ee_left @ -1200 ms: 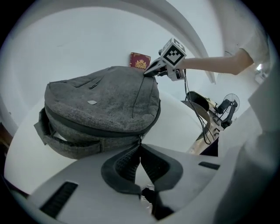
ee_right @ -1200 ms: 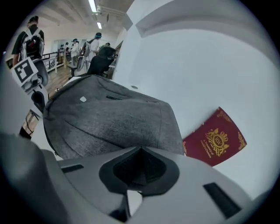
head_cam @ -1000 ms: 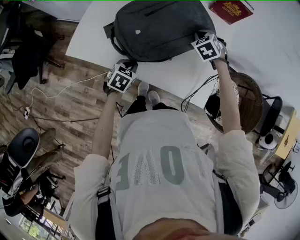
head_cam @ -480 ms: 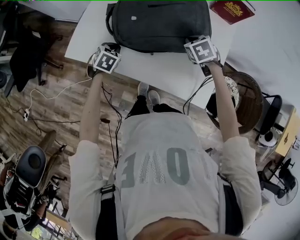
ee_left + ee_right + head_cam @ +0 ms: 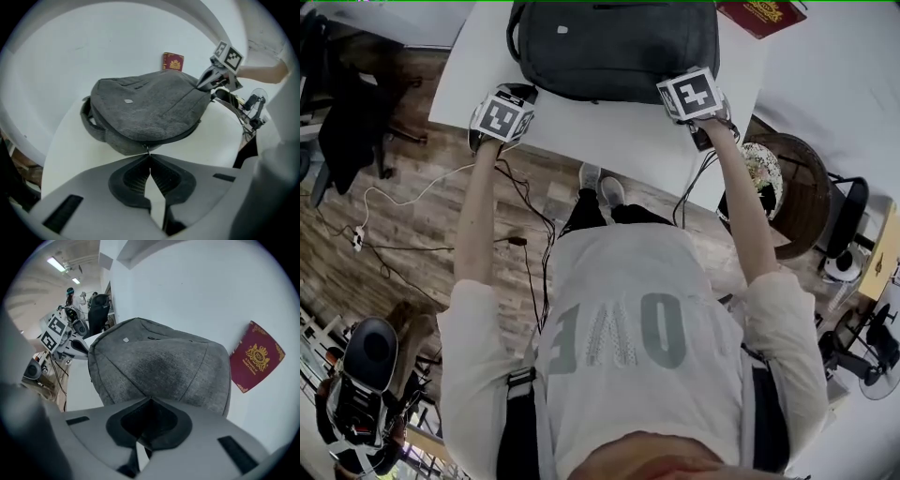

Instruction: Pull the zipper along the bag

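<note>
At left a wood-plank floor (image 5: 422, 244) is seen, crossed by loose cables (image 5: 394, 197); a white table (image 5: 619, 141) is set at the top, a dark chair (image 5: 352, 122) parked upper left.

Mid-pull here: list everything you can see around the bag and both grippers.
backpack: one, dark grey, lying on the table between the two grippers
zipper pull: one, metal, at the backpack's near edge
booklet: one, dark red with a gold crest, on the table beyond the backpack's right side
table: one, white, under all of these
cables: several, black and white, on the wooden floor at left
office chair: one, black, on the floor at lower left
left gripper: one, grey, jaws shut on the zipper pull
right gripper: one, grey, jaws shut, at the backpack's near right corner
</note>
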A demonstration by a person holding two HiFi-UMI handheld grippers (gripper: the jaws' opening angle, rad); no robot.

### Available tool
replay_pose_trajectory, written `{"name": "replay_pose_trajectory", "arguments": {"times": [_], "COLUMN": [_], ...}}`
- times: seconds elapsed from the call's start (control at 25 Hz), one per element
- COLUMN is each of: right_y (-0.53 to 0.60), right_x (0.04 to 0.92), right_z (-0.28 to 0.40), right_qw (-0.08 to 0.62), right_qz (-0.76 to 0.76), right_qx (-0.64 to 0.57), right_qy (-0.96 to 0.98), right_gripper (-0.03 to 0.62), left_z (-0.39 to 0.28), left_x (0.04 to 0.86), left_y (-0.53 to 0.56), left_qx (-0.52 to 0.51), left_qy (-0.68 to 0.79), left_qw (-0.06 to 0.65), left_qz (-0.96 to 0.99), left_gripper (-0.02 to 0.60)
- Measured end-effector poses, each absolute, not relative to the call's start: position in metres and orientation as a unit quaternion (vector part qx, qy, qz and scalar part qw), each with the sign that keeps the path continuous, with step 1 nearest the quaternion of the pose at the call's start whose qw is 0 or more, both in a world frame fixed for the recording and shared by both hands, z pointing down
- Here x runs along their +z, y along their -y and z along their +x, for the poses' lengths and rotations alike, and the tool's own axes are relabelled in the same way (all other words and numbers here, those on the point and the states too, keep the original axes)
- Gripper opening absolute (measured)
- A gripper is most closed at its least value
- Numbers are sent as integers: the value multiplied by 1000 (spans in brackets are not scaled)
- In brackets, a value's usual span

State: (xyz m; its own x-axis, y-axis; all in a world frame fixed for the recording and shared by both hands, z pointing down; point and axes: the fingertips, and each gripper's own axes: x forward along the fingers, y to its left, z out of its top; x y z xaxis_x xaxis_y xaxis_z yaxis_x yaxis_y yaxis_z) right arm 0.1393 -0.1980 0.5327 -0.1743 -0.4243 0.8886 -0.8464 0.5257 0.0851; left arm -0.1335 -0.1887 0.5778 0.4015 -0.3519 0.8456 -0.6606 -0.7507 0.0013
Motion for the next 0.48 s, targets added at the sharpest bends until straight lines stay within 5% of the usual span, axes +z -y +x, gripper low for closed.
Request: {"name": "replay_pose_trajectory", "arguments": {"times": [0.36,0.48], "right_y": [190,191], "right_x": [542,544], "right_z": [138,138], "right_qw": [464,472], "right_qz": [423,416], "right_qx": [242,245], "right_qy": [740,738], "right_gripper": [25,25], "left_z": [-114,-102], "left_x": [586,583], "left_y": [129,118], "left_qx": [460,504], "left_qy": [280,232], "left_qw": [185,125], "left_qz": [822,822], "left_gripper": [28,29]}}
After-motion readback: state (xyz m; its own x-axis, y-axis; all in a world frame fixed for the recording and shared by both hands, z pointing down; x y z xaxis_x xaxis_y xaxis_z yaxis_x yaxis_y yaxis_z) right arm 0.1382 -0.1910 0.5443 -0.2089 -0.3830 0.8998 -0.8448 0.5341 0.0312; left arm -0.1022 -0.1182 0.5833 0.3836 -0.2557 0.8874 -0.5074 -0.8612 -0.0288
